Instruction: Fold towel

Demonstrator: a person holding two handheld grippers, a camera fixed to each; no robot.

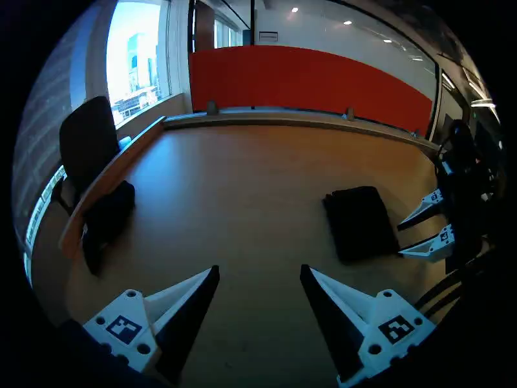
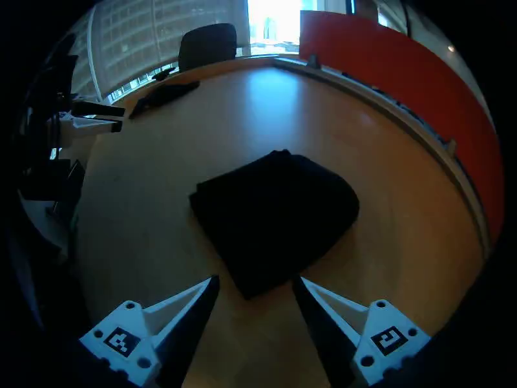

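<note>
Towel (image 2: 274, 220), black and folded small, lies flat on the wooden tabletop (image 2: 394, 194) just in front of the right tool (image 2: 255, 279), which is spread wide and holds nothing, and ahead to the right of the left tool (image 1: 259, 268), also wide and empty.

Black towel (image 2: 274, 216), tan wooden table (image 1: 245, 187), red partition (image 1: 310, 81), black chair (image 1: 87, 139)

Right gripper view: towel (image 2: 274, 216) frame ctr, on table (image 2: 400, 213), just above right gripper (image 2: 255, 279) tips. Chair (image 2: 207, 42) top ctr, behind table. Partition (image 2: 413, 84) upper rt, along table edge. Left gripper (image 2: 123, 119) upper left.
</note>
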